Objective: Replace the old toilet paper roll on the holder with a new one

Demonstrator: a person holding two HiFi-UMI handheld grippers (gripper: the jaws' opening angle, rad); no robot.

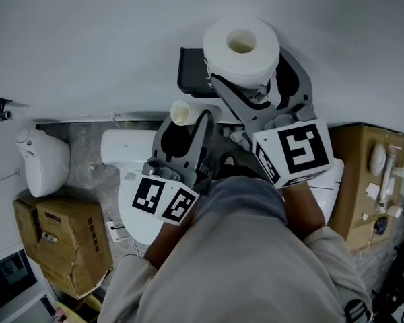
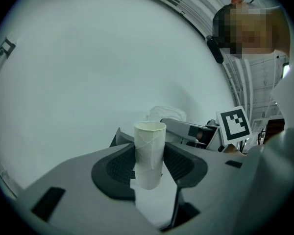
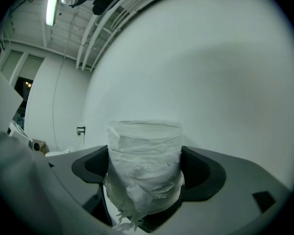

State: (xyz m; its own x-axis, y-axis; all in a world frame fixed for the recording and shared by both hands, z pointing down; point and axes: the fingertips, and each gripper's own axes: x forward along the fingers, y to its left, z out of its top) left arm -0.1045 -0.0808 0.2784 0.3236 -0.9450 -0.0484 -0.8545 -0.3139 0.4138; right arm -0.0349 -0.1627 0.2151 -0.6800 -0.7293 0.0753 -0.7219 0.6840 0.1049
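- Left gripper [image 2: 149, 161]: jaws clamped on a bare cardboard tube [image 2: 149, 153], the used-up core. Tube stands upright, open end up, with a thin scrap of paper stuck to it.
- Right gripper [image 3: 144, 175]: jaws clamped on a full toilet paper roll [image 3: 144, 168], also upright. Its outer wrap is torn and ragged at the bottom edge.
- Head view: the full roll sits right in front of the black holder [image 1: 190, 73] on the white wall [image 1: 87, 39] and hides part of it. The tube is lower and to the left, apart from the holder.
- Toilet [image 1: 124, 148] is below both grippers.
- Writing: only the square black-and-white codes on the marker cubes [image 1: 293, 150]. The cardboard box [image 1: 64, 241] at left has a label, but the print is too small to read.
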